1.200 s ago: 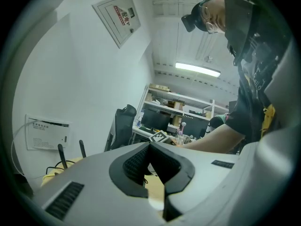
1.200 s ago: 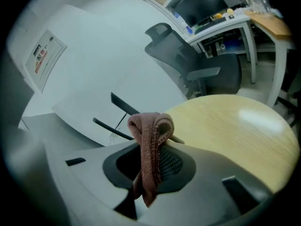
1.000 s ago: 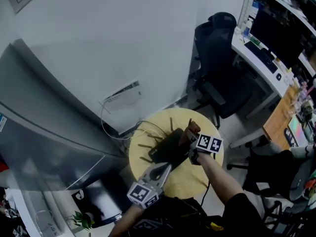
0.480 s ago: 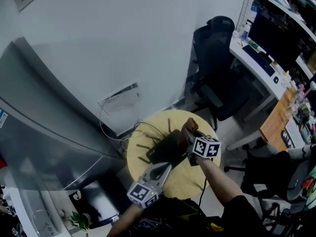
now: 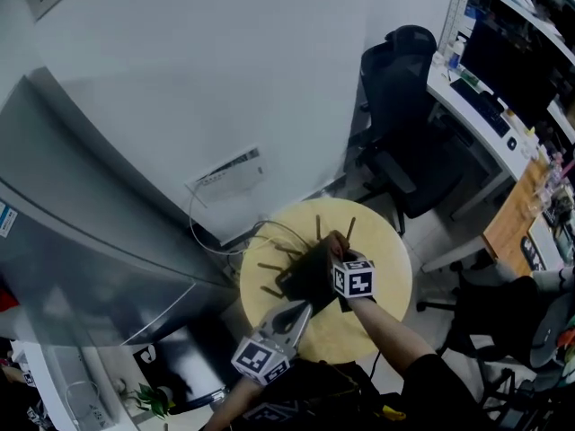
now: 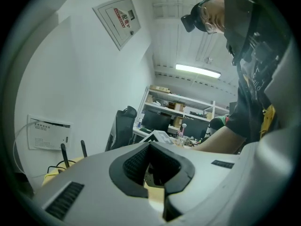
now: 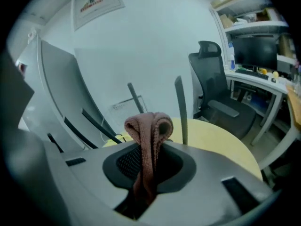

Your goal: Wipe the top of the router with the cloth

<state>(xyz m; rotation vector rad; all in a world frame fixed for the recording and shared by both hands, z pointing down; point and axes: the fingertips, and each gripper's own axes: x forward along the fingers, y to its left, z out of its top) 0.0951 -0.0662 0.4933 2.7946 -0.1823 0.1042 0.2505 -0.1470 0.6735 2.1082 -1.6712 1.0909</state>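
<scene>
A black router [image 5: 305, 275] with several thin antennas lies on a round yellow table [image 5: 382, 308]. My right gripper [image 5: 334, 253] is over the router's right part, shut on a brown cloth [image 5: 336, 241] that bunches above its jaws. In the right gripper view the cloth [image 7: 149, 134] hangs folded in my right gripper [image 7: 147, 150], with two antennas [image 7: 181, 108] upright just beyond it and the table [image 7: 221, 140] behind. My left gripper [image 5: 300, 306] points at the router's near edge from the table's front, jaws together and holding nothing. In its own view my left gripper [image 6: 151, 144] faces across the room.
A black office chair [image 5: 402, 124] stands behind the table to the right. A desk with monitors [image 5: 490, 79] runs along the right side. A white wall box [image 5: 228, 176] with cables hangs behind the table. A grey panel [image 5: 72, 241] fills the left.
My right gripper has slid left across the router with the cloth in it. My left gripper has stayed at the table's front.
</scene>
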